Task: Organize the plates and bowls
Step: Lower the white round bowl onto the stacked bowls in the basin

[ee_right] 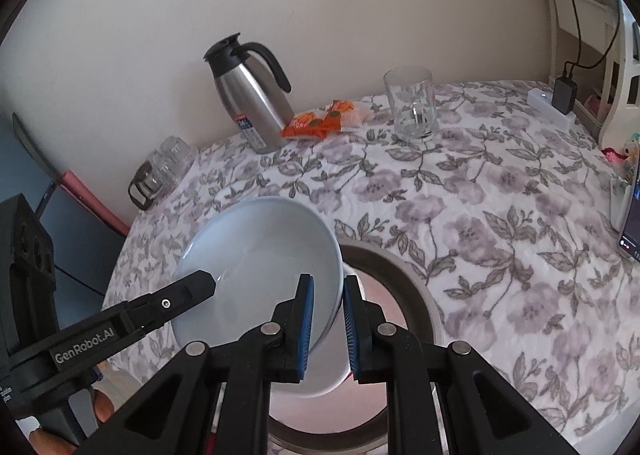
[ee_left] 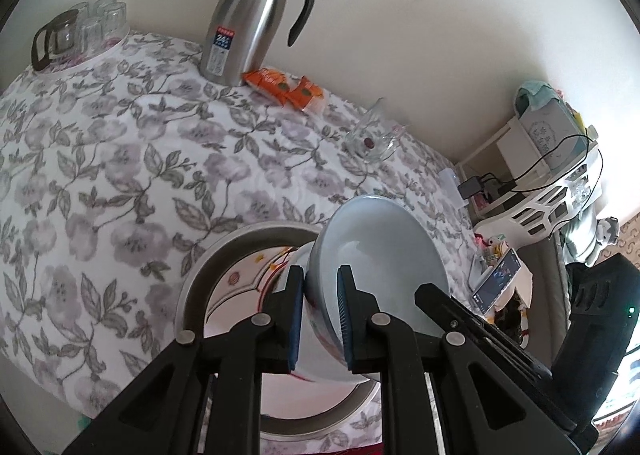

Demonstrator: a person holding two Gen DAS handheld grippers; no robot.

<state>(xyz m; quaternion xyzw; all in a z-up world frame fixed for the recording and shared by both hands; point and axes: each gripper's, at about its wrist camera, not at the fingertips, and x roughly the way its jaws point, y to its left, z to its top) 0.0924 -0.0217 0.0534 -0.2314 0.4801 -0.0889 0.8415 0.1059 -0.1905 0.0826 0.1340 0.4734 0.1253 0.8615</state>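
A pale blue bowl (ee_left: 380, 251) is held tilted above a round metal tray (ee_left: 196, 287) that carries a patterned plate (ee_left: 240, 287). My left gripper (ee_left: 320, 307) is shut on the bowl's rim on one side. My right gripper (ee_right: 328, 311) is shut on the rim of the same bowl (ee_right: 260, 255) on the other side. The right gripper's finger shows in the left wrist view (ee_left: 460, 315), and the left gripper's finger shows in the right wrist view (ee_right: 176, 295). The tray (ee_right: 404, 275) lies under the bowl on the floral tablecloth.
A steel thermos jug (ee_left: 248, 23), orange snack packets (ee_left: 288, 89) and a glass cup (ee_right: 412, 107) stand toward the wall. Upturned glasses with a small glass pot (ee_left: 80, 31) sit at the far corner. A white shelf (ee_left: 540, 175), a charger and a phone (ee_left: 496, 283) lie at the right.
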